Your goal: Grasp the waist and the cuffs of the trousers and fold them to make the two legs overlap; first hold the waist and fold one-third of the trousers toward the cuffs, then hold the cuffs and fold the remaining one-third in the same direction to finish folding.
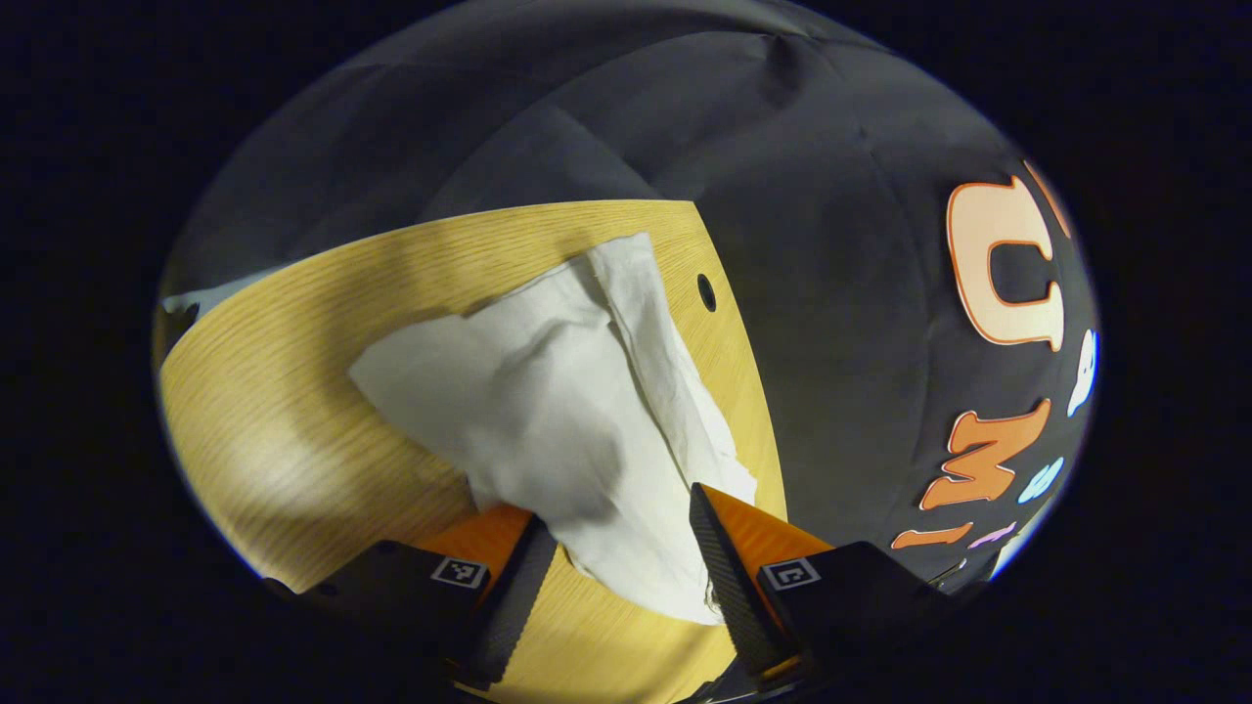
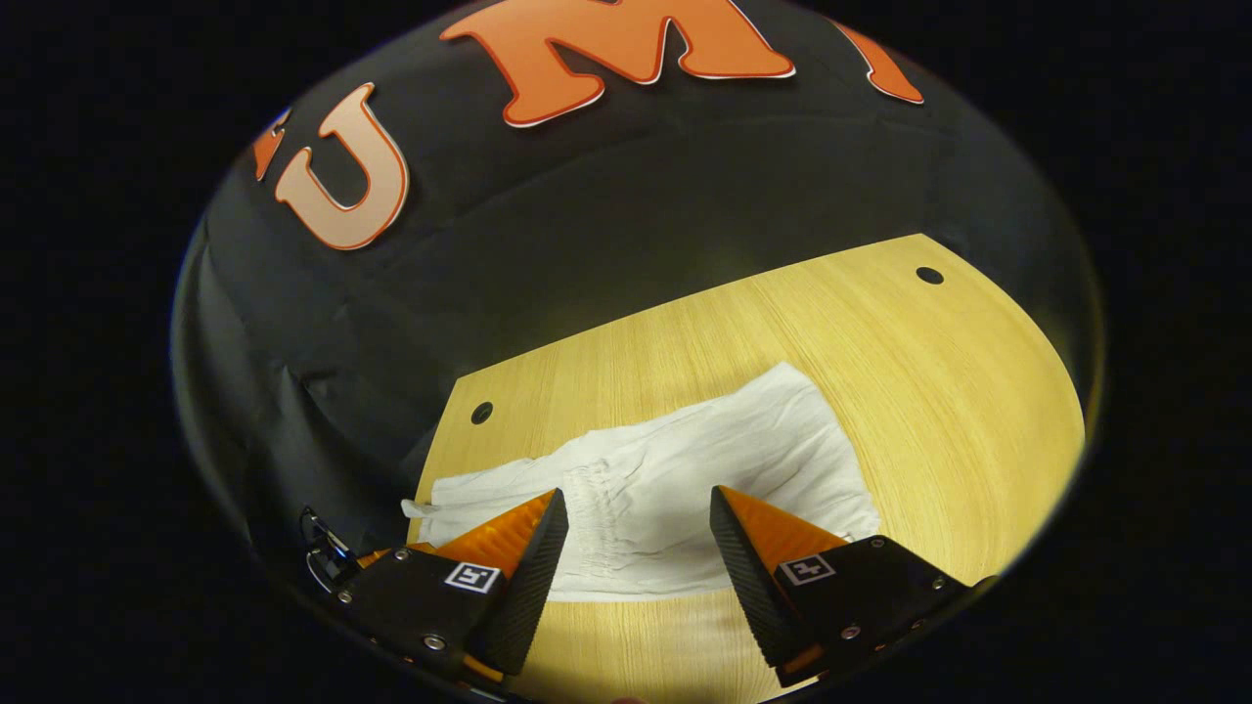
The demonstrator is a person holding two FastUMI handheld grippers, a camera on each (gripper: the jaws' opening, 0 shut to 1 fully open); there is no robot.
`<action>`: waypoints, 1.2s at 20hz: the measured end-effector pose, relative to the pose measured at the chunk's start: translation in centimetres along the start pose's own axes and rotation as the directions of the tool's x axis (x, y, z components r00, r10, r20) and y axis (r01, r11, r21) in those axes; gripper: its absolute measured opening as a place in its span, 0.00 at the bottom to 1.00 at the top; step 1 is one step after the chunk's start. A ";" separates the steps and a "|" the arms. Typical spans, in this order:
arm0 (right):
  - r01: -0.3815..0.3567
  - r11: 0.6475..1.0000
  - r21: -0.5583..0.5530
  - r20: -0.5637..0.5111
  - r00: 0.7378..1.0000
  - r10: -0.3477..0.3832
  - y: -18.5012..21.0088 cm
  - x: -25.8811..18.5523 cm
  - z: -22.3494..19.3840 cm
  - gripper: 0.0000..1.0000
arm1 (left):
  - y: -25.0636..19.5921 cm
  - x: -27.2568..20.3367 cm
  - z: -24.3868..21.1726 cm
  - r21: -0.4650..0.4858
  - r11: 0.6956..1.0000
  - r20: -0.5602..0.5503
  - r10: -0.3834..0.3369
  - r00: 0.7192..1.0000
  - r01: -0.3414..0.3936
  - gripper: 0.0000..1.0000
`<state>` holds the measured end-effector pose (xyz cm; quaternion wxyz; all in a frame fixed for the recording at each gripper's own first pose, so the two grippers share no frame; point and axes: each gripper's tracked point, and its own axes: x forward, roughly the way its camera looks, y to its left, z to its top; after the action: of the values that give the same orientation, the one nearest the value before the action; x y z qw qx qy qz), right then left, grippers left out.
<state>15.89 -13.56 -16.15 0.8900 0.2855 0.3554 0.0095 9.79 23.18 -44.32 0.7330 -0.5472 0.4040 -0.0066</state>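
White trousers (image 1: 548, 411) lie flat on the wooden table (image 1: 293, 391), running away from the camera in the left gripper view. My left gripper (image 1: 616, 536) is open, its fingers standing on either side of the near end of the cloth, close above it. In the right gripper view the trousers (image 2: 724, 469) lie crosswise, with a gathered elastic band (image 2: 587, 523) lying across the cloth. My right gripper (image 2: 638, 501) hovers open just above that band, one finger on each side, pressing on nothing.
The tabletop (image 2: 880, 332) has small round holes near its corners (image 1: 706, 292) (image 2: 481, 412) (image 2: 929, 275). Black cloth walls close in behind the table's far edges. Bare wood lies to the left of the trousers in the left gripper view.
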 end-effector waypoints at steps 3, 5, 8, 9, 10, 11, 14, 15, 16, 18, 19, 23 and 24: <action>0.013 1.000 0.024 0.001 1.000 -0.013 -0.5 0.0 0.3 0.88 | 1.2 0.4 0.2 -0.014 0.999 -0.002 0.031 1.000 -0.031 0.49; 0.010 0.998 0.054 0.004 1.000 -0.010 -0.9 -0.1 0.4 0.91 | 1.7 0.2 0.1 -0.041 0.998 0.008 0.042 0.999 -0.042 0.17; 0.003 0.998 0.063 0.006 1.000 -0.003 -1.4 -0.4 0.6 0.91 | 1.4 -0.3 -0.2 0.007 0.996 0.020 0.092 0.996 -0.092 0.11; -0.003 0.998 0.062 0.013 1.000 0.002 -1.6 -0.6 0.8 0.91 | 0.6 -0.6 0.2 0.033 0.995 0.040 0.092 0.995 -0.093 0.11; -0.004 0.998 0.057 0.021 1.000 0.003 -2.0 -0.8 1.0 0.91 | -0.5 -1.0 0.4 0.063 0.994 0.061 0.084 0.995 -0.087 0.11; -0.007 0.999 0.050 0.028 1.000 0.006 -2.4 -1.0 1.2 0.91 | -1.4 -1.6 0.6 0.098 0.991 0.085 0.080 0.993 -0.088 0.11; -0.016 0.999 0.028 0.038 0.999 0.015 -3.9 -1.6 1.7 0.92 | -4.2 -2.7 0.8 0.201 0.974 0.149 0.073 0.986 -0.102 0.11; -0.020 1.000 0.024 0.039 0.999 0.019 -4.5 -2.0 2.0 0.92 | -5.2 -3.1 0.9 0.230 0.967 0.164 0.076 0.983 -0.113 0.11; -0.026 0.999 0.023 0.042 0.999 0.025 -5.2 -2.5 2.3 0.93 | -6.5 -3.4 1.1 0.247 0.962 0.184 0.070 0.980 -0.115 0.11; -0.027 0.999 0.020 0.063 0.998 0.026 -6.8 -3.3 3.2 0.94 | -9.1 -3.8 1.1 0.285 0.952 0.215 0.054 0.975 -0.116 0.11; -0.024 1.000 0.019 0.072 0.997 0.022 -7.6 -3.6 3.6 0.95 | -10.3 -4.0 1.1 0.309 0.943 0.228 0.050 0.972 -0.121 0.11; -0.011 1.000 0.016 0.102 0.995 0.009 -11.2 -5.3 4.6 0.95 | -14.8 -5.2 0.1 0.412 0.901 0.263 0.027 0.964 -0.138 0.11; -0.008 1.000 0.025 0.109 0.994 0.006 -11.9 -5.7 4.8 0.95 | -15.9 -5.1 -0.2 0.435 0.890 0.266 0.019 0.964 -0.138 0.11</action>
<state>12.45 -27.17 -15.91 0.9044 0.2981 0.3052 -0.0075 13.10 19.00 -28.49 0.8849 -0.3422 0.3160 0.0004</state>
